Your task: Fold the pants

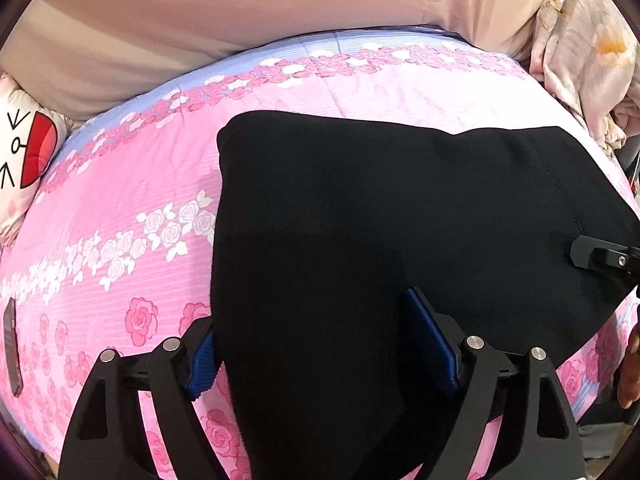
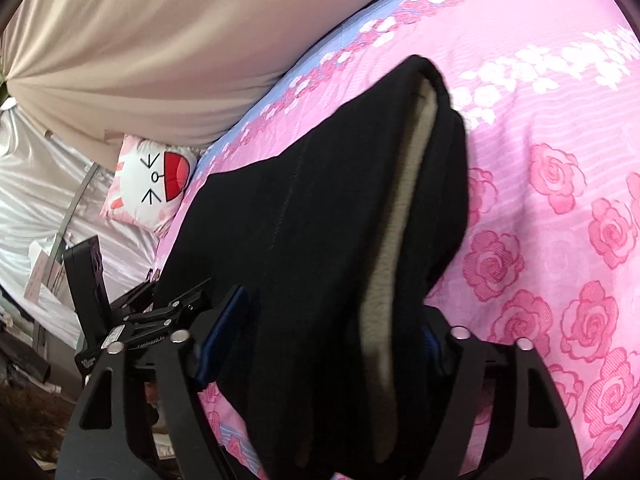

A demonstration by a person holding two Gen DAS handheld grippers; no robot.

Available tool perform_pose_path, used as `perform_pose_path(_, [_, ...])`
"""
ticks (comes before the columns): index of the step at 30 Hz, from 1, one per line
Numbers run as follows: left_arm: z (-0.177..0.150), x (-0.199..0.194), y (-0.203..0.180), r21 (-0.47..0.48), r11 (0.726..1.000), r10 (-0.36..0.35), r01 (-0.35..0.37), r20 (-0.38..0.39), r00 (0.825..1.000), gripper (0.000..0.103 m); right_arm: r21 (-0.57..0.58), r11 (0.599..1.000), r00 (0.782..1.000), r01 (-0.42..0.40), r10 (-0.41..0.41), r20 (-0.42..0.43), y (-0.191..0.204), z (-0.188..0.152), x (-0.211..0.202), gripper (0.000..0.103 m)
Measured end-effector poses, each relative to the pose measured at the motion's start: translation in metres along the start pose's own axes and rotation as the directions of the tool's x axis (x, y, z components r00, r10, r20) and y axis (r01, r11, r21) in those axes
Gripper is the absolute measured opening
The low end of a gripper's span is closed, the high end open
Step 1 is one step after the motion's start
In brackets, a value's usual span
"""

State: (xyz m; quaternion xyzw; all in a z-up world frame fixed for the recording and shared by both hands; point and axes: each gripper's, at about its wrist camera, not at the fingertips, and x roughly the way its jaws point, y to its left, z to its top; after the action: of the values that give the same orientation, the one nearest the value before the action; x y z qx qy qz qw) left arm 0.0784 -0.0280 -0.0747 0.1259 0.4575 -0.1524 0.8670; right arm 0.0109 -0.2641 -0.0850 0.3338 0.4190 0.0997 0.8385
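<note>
Folded black pants [image 1: 380, 220] lie on the pink bedspread [image 1: 120, 208], their near edge between the spread, non-gripping left gripper [image 1: 324, 344] and right gripper [image 2: 320, 344].

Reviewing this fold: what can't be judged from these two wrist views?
- Right wrist view: right claw far pad, hidden behind the black pants; contact unclear.
- Left wrist view: pants' near edge, cut off by the bottom edge beyond the left claw.
- Left wrist view: dark flat object on the pink floral bedspread, distorted at the rim; unidentifiable.
</note>
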Motion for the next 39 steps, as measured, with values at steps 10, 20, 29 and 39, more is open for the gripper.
perform_pose_path(10, [0.001, -0.022, 0.022, -0.146, 0.961, -0.232, 0.236, 0.045, 0.972, 0.033, -0.037, 0.998, 0.998, 0.046, -0.045, 0.032, 0.014, -0.001, -0.015, 0.041])
perform_pose_path(20, [0.016, -0.101, 0.048, -0.138, 0.911, -0.368, 0.389, 0.155, 0.917, 0.032, -0.188, 0.982, 0.996, 0.025, -0.009, 0.085, 0.079, 0.014, -0.061, 0.04])
perform_pose_path(29, [0.059, -0.185, 0.059, -0.001, 0.951, -0.284, 0.308, 0.389, 0.877, 0.032, -0.382, 0.923, 0.965, 0.041, 0.062, 0.254, 0.159, 0.057, -0.106, 0.04])
perform_pose_path(39, [0.151, -0.189, 0.078, 0.019, 0.988, -0.136, 0.155, 0.59, 0.796, 0.032, -0.487, 0.87, 0.899, 0.073, 0.154, 0.41, 0.197, 0.164, -0.094, 0.04])
